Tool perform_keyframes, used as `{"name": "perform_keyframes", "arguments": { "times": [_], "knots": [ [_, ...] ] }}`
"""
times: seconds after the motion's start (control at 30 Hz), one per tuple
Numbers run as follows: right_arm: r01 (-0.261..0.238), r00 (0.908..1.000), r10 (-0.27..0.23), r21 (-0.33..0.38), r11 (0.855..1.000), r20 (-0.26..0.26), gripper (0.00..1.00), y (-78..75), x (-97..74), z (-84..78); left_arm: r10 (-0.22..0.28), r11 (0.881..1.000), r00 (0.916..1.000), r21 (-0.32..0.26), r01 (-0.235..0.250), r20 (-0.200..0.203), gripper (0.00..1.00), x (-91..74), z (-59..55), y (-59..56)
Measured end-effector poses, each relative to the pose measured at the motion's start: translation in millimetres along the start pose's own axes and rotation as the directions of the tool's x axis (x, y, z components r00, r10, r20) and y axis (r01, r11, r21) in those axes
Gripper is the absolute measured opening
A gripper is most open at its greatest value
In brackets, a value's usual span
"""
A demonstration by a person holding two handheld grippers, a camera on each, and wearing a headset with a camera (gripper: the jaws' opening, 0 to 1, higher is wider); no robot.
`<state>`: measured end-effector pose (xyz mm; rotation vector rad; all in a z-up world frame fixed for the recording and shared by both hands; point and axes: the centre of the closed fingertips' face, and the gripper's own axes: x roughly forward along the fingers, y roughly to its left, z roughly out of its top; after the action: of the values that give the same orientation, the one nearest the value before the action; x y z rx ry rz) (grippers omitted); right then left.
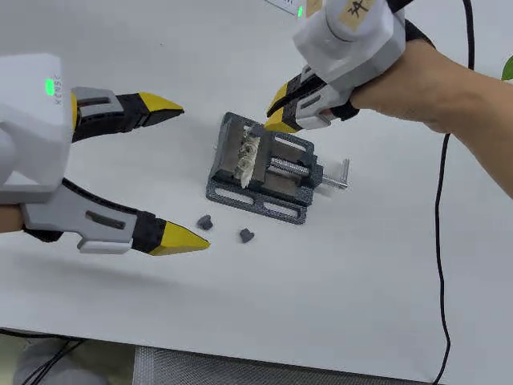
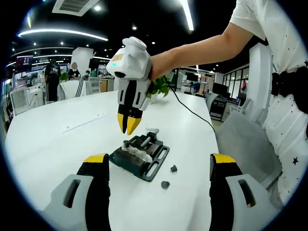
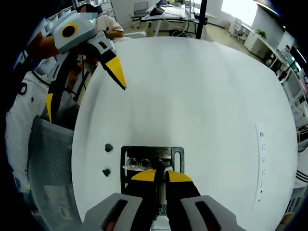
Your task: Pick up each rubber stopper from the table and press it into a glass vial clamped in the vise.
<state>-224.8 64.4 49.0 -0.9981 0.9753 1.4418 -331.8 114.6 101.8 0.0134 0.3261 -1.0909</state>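
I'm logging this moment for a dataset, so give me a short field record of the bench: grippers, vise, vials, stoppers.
left gripper: open wide, empty, left of the vise
right gripper: jaws together, over the vise's far side
vise: sits on the white table, clamping the vials
glass vials: two, side by side in the vise
rubber stoppers: two loose on the table beside the vise's near edge

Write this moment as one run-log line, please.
left gripper: open, beside vise | right gripper: shut, over vise | stoppers: two on table
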Motion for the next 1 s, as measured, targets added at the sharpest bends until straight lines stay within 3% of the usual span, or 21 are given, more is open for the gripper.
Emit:
{"name": "perform_keyframes", "arguments": {
  "times": [0.57, 1.0],
  "knots": [
    [-0.027, 0.9996, 0.027, 0.008, 1.0, 0.008, 0.0, 3.3, 20.7, 0.0, -0.006, 1.0, 0.9999, -0.006, 0.006, -0.01, 0.84, 1.2, -3.6, 1.2],
    [-0.02, 0.9998, 0.02, -0.015, 1.0, -0.006, 0.0, 2.9, 20.3, 1.0, -0.012, 1.0, 0.9999, -0.01, 0.012, -0.008, 0.83, 3.9, -3.2, 0.5]
  ]
}}
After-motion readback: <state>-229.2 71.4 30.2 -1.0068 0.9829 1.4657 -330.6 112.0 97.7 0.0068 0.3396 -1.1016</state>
